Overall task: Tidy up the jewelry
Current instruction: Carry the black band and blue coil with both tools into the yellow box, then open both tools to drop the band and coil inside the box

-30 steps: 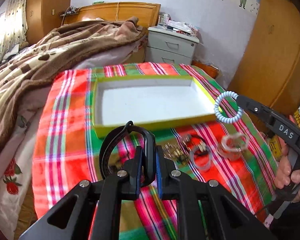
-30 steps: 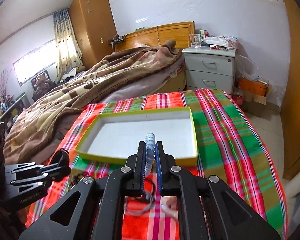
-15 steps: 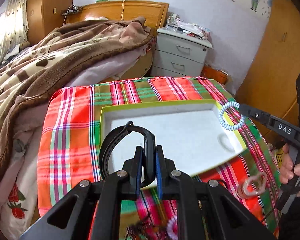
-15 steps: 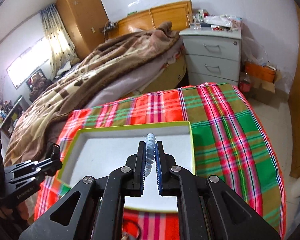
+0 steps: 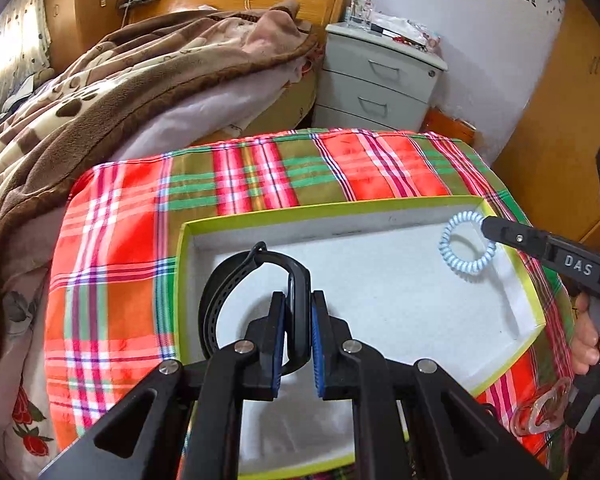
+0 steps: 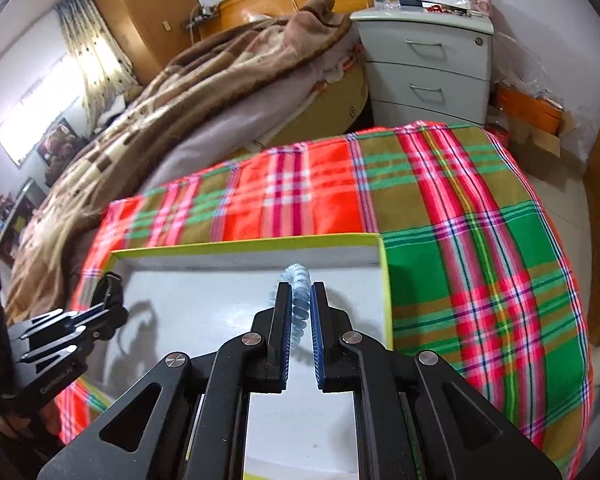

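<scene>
A shallow green-rimmed box [image 5: 332, 208] with a white floor lies on the plaid tablecloth; it also shows in the right wrist view [image 6: 387, 280]. My left gripper [image 5: 297, 300] is shut on a black watch band [image 5: 228, 280] and holds it over the box's near left part. My right gripper [image 6: 301, 292] is shut on a light blue coil hair tie [image 6: 298, 280], over the box's right side. The hair tie [image 5: 466, 246] and right gripper [image 5: 485, 227] also show in the left wrist view. The left gripper [image 6: 112, 300] shows at the left of the right wrist view.
A clear pink bracelet [image 5: 540, 412] lies on the cloth right of the box, by the person's hand. A bed with a brown blanket [image 5: 120, 80] stands beyond the table on the left. A grey nightstand [image 5: 380, 80] stands behind, a wooden wardrobe [image 5: 572, 100] at right.
Both grippers moved forward and over the box, each carrying its item. The other jewelry on the cloth dropped out of view below.
</scene>
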Demonstrator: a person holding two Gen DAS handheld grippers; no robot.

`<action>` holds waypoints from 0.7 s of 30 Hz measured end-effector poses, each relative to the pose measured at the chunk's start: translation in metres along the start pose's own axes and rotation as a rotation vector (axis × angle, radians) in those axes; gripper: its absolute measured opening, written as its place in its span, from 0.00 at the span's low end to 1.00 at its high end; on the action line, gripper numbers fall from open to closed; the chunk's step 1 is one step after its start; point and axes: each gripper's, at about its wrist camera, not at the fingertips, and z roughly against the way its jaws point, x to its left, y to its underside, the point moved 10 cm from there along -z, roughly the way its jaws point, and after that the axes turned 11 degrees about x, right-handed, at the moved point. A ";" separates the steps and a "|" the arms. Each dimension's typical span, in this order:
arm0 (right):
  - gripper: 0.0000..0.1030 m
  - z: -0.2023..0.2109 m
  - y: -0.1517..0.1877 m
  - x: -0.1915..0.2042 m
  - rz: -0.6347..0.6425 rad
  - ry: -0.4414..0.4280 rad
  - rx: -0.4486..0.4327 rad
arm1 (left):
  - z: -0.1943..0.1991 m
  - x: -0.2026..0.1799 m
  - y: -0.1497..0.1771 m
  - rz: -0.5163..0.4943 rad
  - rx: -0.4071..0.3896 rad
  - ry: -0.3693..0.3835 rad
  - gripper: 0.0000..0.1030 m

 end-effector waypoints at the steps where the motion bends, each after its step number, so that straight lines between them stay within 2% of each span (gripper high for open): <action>1: 0.09 -0.002 0.000 -0.004 -0.002 0.017 0.002 | -0.003 -0.001 0.000 -0.003 0.004 -0.004 0.12; 10: 0.09 -0.016 0.001 -0.014 0.046 0.114 0.026 | -0.021 -0.001 -0.002 0.010 0.042 -0.022 0.13; 19: 0.09 -0.021 0.000 -0.015 0.073 0.161 0.032 | -0.027 -0.001 -0.003 0.016 0.055 -0.024 0.13; 21: 0.10 -0.021 0.001 -0.015 0.074 0.167 0.030 | -0.027 -0.002 -0.004 0.016 0.056 -0.024 0.16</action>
